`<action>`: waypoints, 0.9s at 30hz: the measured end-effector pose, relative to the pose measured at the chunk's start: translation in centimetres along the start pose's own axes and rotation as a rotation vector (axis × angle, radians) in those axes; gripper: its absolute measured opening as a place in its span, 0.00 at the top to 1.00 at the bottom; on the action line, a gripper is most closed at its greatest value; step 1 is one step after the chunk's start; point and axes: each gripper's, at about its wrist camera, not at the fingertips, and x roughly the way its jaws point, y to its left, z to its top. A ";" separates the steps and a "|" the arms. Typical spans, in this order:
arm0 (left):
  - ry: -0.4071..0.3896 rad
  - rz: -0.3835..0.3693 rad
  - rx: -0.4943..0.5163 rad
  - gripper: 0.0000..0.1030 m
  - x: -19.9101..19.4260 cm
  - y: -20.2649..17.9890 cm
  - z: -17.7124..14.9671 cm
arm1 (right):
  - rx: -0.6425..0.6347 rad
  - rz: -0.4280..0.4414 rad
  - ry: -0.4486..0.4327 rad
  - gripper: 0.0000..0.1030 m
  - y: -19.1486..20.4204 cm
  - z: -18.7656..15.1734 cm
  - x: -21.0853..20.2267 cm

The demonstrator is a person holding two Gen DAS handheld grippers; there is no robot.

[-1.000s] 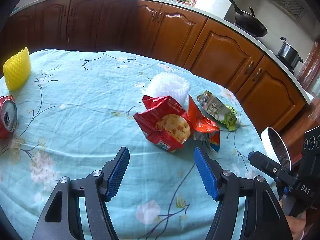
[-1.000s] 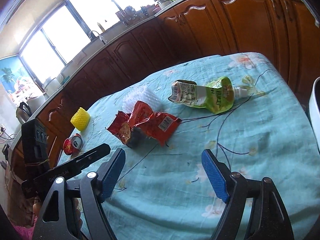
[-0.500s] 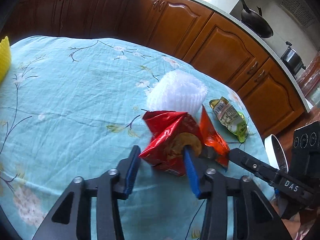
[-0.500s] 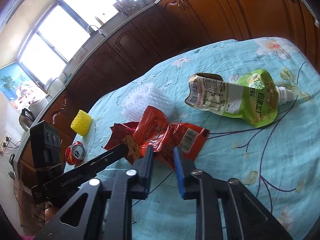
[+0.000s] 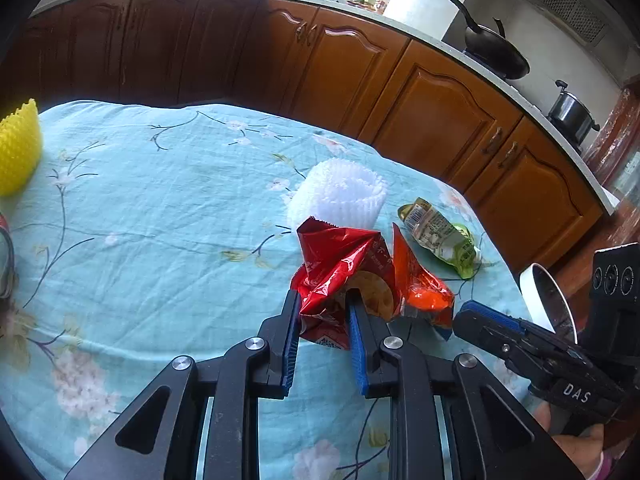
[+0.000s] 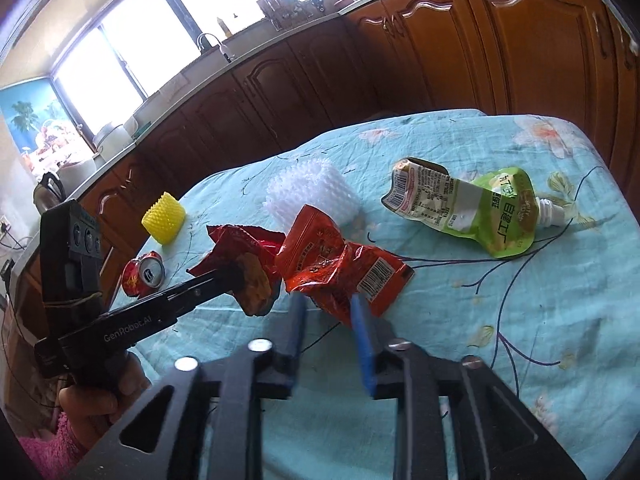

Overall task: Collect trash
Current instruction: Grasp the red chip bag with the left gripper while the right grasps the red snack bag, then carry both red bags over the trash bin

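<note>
Both grippers are clamped on trash mid-table: left gripper [image 5: 320, 316] pinches the red bag [image 5: 340, 264], right gripper [image 6: 326, 312] pinches the orange wrapper [image 6: 340, 268] right beside it. White foam net [image 5: 340, 194] sits just behind them, green pouch [image 6: 464, 208] further right (yellow net [image 6: 164, 218] and can [image 6: 144, 274] well off left) on the tablecloth [image 5: 160, 220].
</note>
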 end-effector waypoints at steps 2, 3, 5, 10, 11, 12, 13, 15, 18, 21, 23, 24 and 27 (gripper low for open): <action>-0.004 0.000 -0.010 0.80 -0.6 0.4 -0.3 | -0.045 -0.040 -0.004 0.43 0.8 0.0 0.5; -0.003 -0.001 -0.019 0.80 -0.8 0.7 -0.4 | -0.063 -0.052 0.000 0.43 1.2 0.0 0.9; 0.001 -0.004 -0.025 0.80 -1.1 1.0 -0.7 | -0.101 -0.087 0.010 0.43 1.9 0.2 2.0; 0.004 -0.014 -0.028 0.80 -1.4 0.5 -1.0 | -0.126 -0.156 0.025 0.90 1.6 0.7 3.9; 0.004 -0.020 -0.026 0.80 -1.7 0.3 -1.1 | -0.117 -0.167 0.021 0.92 1.4 0.7 3.7; 0.002 -0.028 -0.022 0.80 -1.7 0.0 -1.1 | -0.111 -0.163 0.008 0.92 1.3 0.7 3.3; 0.002 -0.037 -0.014 0.80 -1.8 -0.5 -1.1 | -0.106 -0.158 -0.007 0.93 1.1 0.6 2.6; 0.004 -0.057 0.005 0.80 -1.8 -1.6 -1.2 | -0.102 -0.156 -0.028 0.94 1.0 0.4 1.1; 0.014 -0.097 0.041 0.80 -1.5 -3.7 -1.3 | -0.077 -0.149 -0.055 0.94 0.1 -0.2 -1.6; 0.030 -0.136 0.083 0.80 -0.9 -6.2 -1.7 | -0.033 -0.148 -0.071 0.94 -1.6 -0.9 -4.3; 0.043 -0.161 0.110 0.80 -0.5 -7.8 -2.0 | -0.001 -0.156 -0.082 0.94 -2.8 -1.5 -5.9; 0.051 -0.174 0.126 0.80 -0.2 -8.8 -2.1 | 0.013 -0.165 -0.087 0.94 -3.4 -1.8 -6.6; 0.071 -0.204 0.161 0.80 0.5 -11.3 -2.4 | 0.061 -0.185 -0.115 0.94 -5.5 -2.7 -9.5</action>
